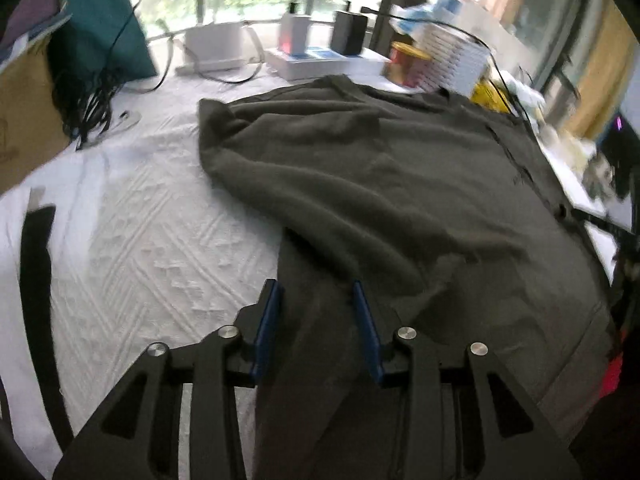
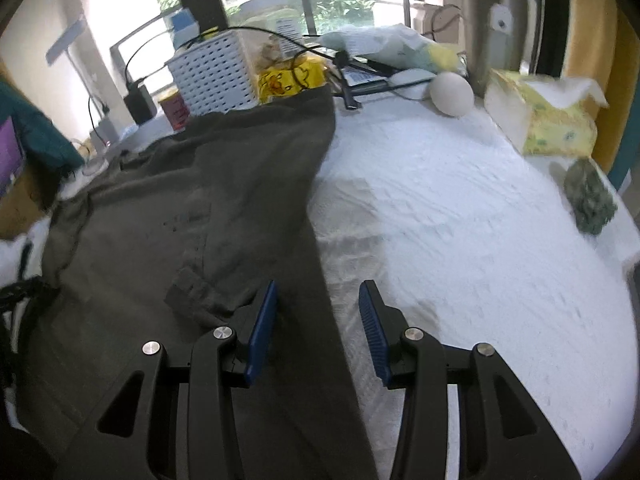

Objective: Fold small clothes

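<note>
A dark olive-grey garment (image 1: 400, 184) lies spread on a white textured cloth (image 1: 140, 248), with one side folded over onto itself. My left gripper (image 1: 316, 292) is open, its blue pads straddling the garment's left edge near the front. In the right wrist view the same garment (image 2: 200, 208) fills the left half, with a small patch or label showing. My right gripper (image 2: 318, 292) is open over the garment's right edge, where it meets the white cloth (image 2: 460, 220).
At the back stand a white perforated box (image 2: 216, 72), a red tin (image 1: 408, 62), a yellow packet (image 2: 290, 78), cables and chargers (image 1: 348, 32). A tissue pack (image 2: 548, 116), a white ball (image 2: 452, 92) and a green bundle (image 2: 590, 200) lie right. A black strap (image 1: 36, 280) lies left.
</note>
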The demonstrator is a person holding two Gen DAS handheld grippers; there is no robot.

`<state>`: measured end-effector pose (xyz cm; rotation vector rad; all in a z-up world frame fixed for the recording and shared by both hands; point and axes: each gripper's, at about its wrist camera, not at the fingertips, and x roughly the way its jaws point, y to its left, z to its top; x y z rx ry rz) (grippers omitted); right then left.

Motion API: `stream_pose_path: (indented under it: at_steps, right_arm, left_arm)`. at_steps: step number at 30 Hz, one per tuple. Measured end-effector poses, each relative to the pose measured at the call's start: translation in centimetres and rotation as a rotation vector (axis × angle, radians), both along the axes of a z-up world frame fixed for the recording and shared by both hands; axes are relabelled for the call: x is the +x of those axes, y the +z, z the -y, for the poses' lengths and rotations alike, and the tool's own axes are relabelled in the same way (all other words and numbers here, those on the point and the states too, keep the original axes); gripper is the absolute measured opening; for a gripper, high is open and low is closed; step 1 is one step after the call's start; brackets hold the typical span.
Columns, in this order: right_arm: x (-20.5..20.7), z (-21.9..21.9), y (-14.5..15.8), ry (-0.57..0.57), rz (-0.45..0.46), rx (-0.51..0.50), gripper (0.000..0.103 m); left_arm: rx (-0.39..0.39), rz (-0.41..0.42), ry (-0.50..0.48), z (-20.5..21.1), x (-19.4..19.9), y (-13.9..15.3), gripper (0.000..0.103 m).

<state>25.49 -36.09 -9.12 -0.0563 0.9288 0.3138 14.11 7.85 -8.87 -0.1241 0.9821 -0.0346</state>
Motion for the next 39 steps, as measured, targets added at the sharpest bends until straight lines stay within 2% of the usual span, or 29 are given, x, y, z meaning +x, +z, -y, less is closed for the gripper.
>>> stream_pose_path:
  at_steps: [1, 2, 5, 9, 14, 17, 19, 21, 22, 28, 35, 39]
  right_arm:
    - [-0.2, -0.4, 0.0, 0.016, 0.009, -0.028, 0.042]
    - [-0.5, -0.9, -0.1, 0.031, 0.018, -0.058, 0.042]
    - [-1.5, -2.2, 0.0, 0.080, 0.075, -0.168, 0.042]
    - [-1.9, -2.1, 0.3, 0.102, 0.083, -0.193, 0.036]
    - [-1.8, -1.9, 0.7, 0.096, 0.072, -0.194, 0.036]
    - [-1.5, -2.3, 1.0, 0.079, 0.080, -0.200, 0.038]
    - [-1.4, -2.8, 1.5, 0.077, 0.111, -0.190, 0.050]
    - [-1.4, -3.6, 1.8, 0.098, 0.138, -0.195, 0.079]
    - [-1.3, -4.2, 1.8, 0.115, 0.151, -0.206, 0.083]
    - [-0.6, -6.1, 1.3, 0.143, 0.150, -0.250, 0.084]
    - [0.2, -4.2, 1.6, 0.074, 0.142, -0.229, 0.084]
    - [0.0, -5.0, 0.7, 0.122, 0.107, -0.263, 0.084]
  left_arm:
    - [0.029, 0.003, -0.010, 0.3, -0.1, -0.1, 0.013]
    - [0.039, 0.006, -0.023, 0.5, -0.4, 0.0, 0.006]
    - [0.045, 0.011, -0.019, 0.3, -1.1, 0.1, 0.005]
    - [0.070, 0.005, 0.002, -0.2, -2.2, 0.2, 0.005]
    - [0.057, 0.002, 0.011, -0.5, -2.3, 0.5, 0.006]
    - [0.081, 0.037, 0.016, 0.2, -2.0, 1.5, 0.008]
    - [0.101, 0.072, 0.006, 1.1, -1.7, 2.3, 0.013]
    - [0.113, 0.098, -0.024, 2.2, -1.1, 2.7, 0.018]
    - [0.117, 0.096, -0.036, 2.6, -0.8, 2.7, 0.023]
    - [0.172, 0.044, -0.077, 4.2, 1.3, 0.8, 0.024]
    - [0.191, 0.036, -0.140, 4.8, -0.1, 1.3, 0.028]
    - [0.195, 0.095, -0.115, 4.4, -0.6, 3.2, 0.028]
